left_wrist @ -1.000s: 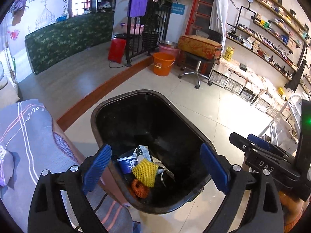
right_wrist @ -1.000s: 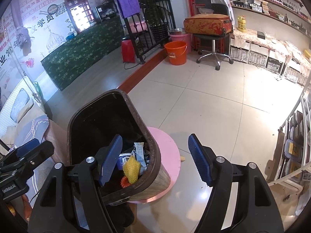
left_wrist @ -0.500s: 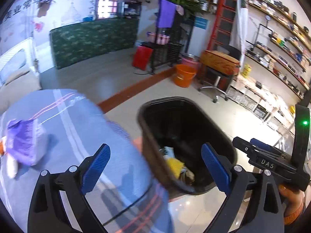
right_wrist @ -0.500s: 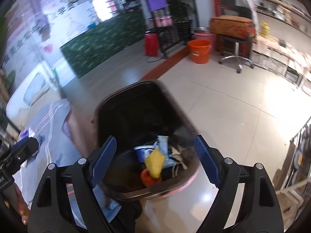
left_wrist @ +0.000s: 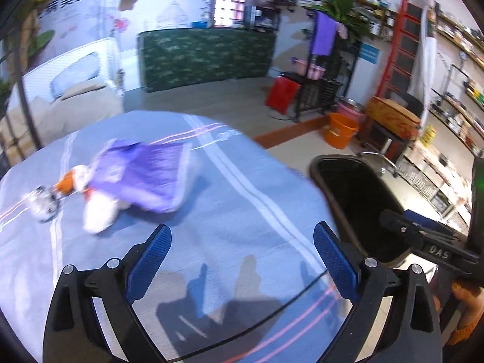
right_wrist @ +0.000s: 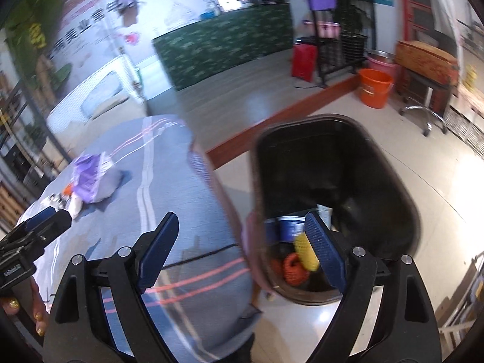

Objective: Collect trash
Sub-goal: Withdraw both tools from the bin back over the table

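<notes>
A purple and white plastic bag (left_wrist: 142,178) lies on the blue-grey striped tablecloth (left_wrist: 242,211), with orange scrap (left_wrist: 65,183) and clear crumpled wrapper (left_wrist: 42,205) to its left. The bag also shows in the right wrist view (right_wrist: 90,178). A black trash bin (right_wrist: 332,163) stands right of the table; it holds a blue cup (right_wrist: 290,227), yellow net (right_wrist: 305,249) and orange net (right_wrist: 295,269). My left gripper (left_wrist: 242,257) is open and empty over the cloth, short of the bag. My right gripper (right_wrist: 242,251) is open and empty above the table edge and bin rim.
The bin (left_wrist: 360,199) sits on a pink stool by the table's right edge. On the tiled floor beyond stand an orange bucket (right_wrist: 375,87), a swivel stool (right_wrist: 423,66), a red bag (right_wrist: 304,59) and a black rack (left_wrist: 320,90). Shelves line the right wall.
Both grippers have swung left, from above the bin toward the table. The purple bag and scraps have come into view. Both stay open and empty.
</notes>
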Motion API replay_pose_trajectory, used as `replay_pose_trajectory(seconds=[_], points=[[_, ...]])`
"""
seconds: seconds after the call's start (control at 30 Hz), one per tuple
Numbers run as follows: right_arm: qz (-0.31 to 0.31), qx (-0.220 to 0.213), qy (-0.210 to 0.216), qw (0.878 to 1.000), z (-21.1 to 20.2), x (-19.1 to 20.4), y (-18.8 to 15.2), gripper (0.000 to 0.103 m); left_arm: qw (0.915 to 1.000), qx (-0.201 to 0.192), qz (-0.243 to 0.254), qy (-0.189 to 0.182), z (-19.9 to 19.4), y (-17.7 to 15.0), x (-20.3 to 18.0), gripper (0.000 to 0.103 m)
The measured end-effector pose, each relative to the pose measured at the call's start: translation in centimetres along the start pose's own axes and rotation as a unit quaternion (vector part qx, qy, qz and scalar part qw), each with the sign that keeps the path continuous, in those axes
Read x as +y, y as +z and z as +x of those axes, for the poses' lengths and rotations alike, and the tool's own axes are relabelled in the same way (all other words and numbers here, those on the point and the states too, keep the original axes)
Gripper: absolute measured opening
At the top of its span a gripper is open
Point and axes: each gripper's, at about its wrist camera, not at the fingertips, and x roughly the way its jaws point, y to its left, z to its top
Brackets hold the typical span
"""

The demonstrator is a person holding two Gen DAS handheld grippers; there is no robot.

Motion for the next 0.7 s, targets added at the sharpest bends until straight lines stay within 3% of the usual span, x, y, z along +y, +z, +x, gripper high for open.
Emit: replay_pose_trajectory(seconds=[0.47, 0.7], points=[[-0.088, 0.019, 0.075, 0.993, 1.2, 10.2, -0.2, 0.085, 0.9919, 0.007, -0.095, 0.084, -4.0, -4.3, 11.2, 0.093], [-0.17, 0.024, 0.12, 0.978, 2.7, 16.2, 0.3, 0.085, 0.9862, 0.013, -0.126, 0.107, -5.0, -5.4, 15.1, 0.093]])
